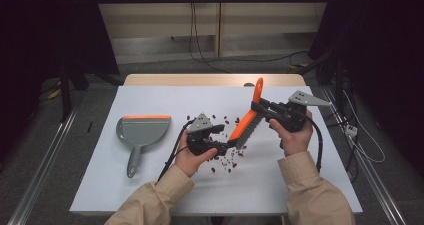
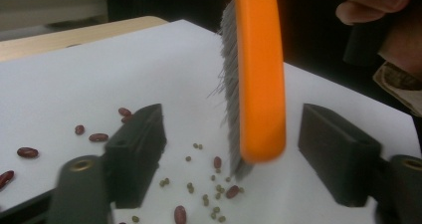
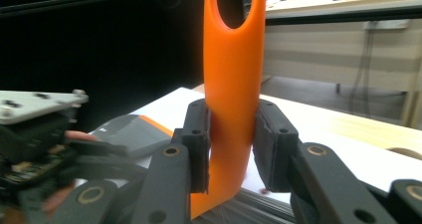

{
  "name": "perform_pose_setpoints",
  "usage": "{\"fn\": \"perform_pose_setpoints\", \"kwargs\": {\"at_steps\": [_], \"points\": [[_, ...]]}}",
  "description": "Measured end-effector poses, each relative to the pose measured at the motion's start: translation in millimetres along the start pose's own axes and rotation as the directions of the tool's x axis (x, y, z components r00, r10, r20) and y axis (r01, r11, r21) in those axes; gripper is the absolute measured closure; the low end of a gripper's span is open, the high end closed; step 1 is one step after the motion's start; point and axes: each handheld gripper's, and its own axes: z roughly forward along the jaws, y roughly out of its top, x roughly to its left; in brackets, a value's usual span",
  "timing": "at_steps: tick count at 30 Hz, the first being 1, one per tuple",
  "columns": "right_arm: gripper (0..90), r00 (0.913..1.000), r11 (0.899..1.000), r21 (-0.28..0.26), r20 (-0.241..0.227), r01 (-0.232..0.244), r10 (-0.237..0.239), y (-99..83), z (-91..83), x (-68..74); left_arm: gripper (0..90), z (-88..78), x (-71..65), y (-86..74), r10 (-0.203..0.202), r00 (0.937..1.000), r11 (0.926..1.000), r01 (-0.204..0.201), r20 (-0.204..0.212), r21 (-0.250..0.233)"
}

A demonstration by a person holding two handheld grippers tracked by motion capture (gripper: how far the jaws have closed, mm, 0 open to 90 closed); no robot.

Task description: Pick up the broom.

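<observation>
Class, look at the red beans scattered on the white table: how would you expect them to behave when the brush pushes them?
The red beans look smooth and oval, so they would probably roll or skid rather than stay put. They lie loose and apart, so they would likely scatter sideways around the grey bristles. The smaller green beans might slip between bristles.

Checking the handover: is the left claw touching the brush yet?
Apart. The left gripper view shows the brush between the left claw's open jaws, with white table visible either side.
</observation>
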Motion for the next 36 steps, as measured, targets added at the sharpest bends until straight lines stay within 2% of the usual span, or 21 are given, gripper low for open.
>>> {"fn": "perform_pose_setpoints", "kwargs": {"at_steps": [2, 4, 5, 6, 8, 12, 13, 14, 16, 17, 19, 22, 27, 31, 32, 33, 36], "points": [[69.7, 0.9999, 1.000, 0.005, -0.012, -0.002, 0.002, 0.3, 8.0, 4.7, 39.5, 2.9, 1.1, -1.3, 0.006, 0.9999, 0.9998, -0.006, -0.009, 0.020], [69.7, 0.9998, 1.000, 0.005, -0.021, -0.003, 0.003, 0.1, 14.0, 8.1, 49.8, 4.2, 0.7, -2.5, -0.006, 0.9999, 0.9996, 0.006, -0.010, 0.026], [69.6, 0.9995, 1.000, 0.018, -0.031, -0.008, 0.008, -0.2, 20.9, 11.3, 67.5, 3.3, 0.4, -2.5, 0.005, 0.9997, 0.9995, -0.005, -0.022, 0.032], [69.6, 0.9996, 1.000, 0.020, -0.027, -0.009, 0.009, -0.7, 24.2, 13.7, 70.0, 2.0, 0.1, -2.0, 0.014, 0.9994, 0.9992, -0.013, -0.032, 0.038], [69.5, 0.9995, 1.000, 0.028, -0.028, -0.012, 0.013, -0.7, 27.1, 15.1, 70.3, 0.1, -0.1, -2.4, 0.010, 0.9980, 0.9986, -0.007, -0.062, 0.053], [68.1, 0.9999, 0.999, 0.039, 0.011, -0.011, 0.010, -1.0, 34.9, 20.9, 70.7, -3.2, -1.1, -4.6, 0.013, 0.9944, 0.9991, -0.009, -0.105, 0.040], [58.5, 0.9997, 0.999, 0.035, 0.024, 0.001, -0.002, -1.7, 37.3, 23.9, 70.8, -4.1, -1.0, -4.7, 0.015, 0.9937, 0.9993, -0.011, -0.111, 0.035], [58.5, 0.9997, 0.999, 0.035, 0.024, 0.001, -0.002, -1.7, 37.3, 23.9, 70.8, -5.2, -0.4, -4.4, 0.016, 0.9926, 0.9995, -0.012, -0.120, 0.030], [47.1, 0.9973, 0.999, 0.042, 0.073, 0.008, -0.011, -4.0, 39.7, 28.2, 70.8, -6.8, 0.7, -3.9, 0.008, 0.9912, 0.9996, -0.005, -0.132, 0.027], [42.8, 0.9969, 0.999, 0.036, 0.077, 0.008, -0.010, -5.7, 40.9, 29.9, 70.8, -7.5, 1.5, -4.0, 0.006, 0.9904, 0.9997, -0.002, -0.138, 0.023], [37.9, 0.9941, 0.999, 0.049, 0.107, 0.010, -0.015, -9.1, 42.6, 34.1, 70.8, -8.8, 2.6, -3.9, 0.005, 0.9890, 0.9998, -0.002, -0.148, 0.022], [32.1, 0.9922, 0.998, 0.065, 0.124, -0.008, 0.000, -14.0, 45.4, 39.0, 70.7, -10.0, 4.0, -3.4, -0.005, 0.9875, 0.9999, 0.007, -0.157, 0.014], [25.2, 0.9829, 0.993, 0.090, 0.174, -0.077, 0.061, -20.5, 47.5, 42.5, 70.8, -12.7, 7.4, -3.6, -0.010, 0.9836, 0.9999, 0.011, -0.180, 0.007], [22.3, 0.9630, 0.982, 0.098, 0.235, -0.159, 0.133, -26.7, 49.6, 44.7, 70.8, -14.2, 8.6, -3.5, -0.007, 0.9790, 1.0000, 0.007, -0.204, -0.001], [22.3, 0.9630, 0.982, 0.098, 0.235, -0.159, 0.133, -26.7, 49.6, 44.7, 70.8, -14.3, 8.4, -3.7, -0.015, 0.9771, 0.9999, 0.013, -0.212, -0.009], [22.3, 0.9594, 0.978, 0.101, 0.236, -0.183, 0.155, -28.4, 50.2, 45.3, 70.8, -14.7, 8.7, -3.8, -0.014, 0.9757, 0.9998, 0.012, -0.219, -0.013], [22.4, 0.9467, 0.959, 0.106, 0.222, -0.261, 0.233, -35.1, 55.3, 47.7, 70.9, -14.6, 7.6, -4.0, 0.020, 0.9698, 0.9997, -0.023, -0.243, -0.011]]}}
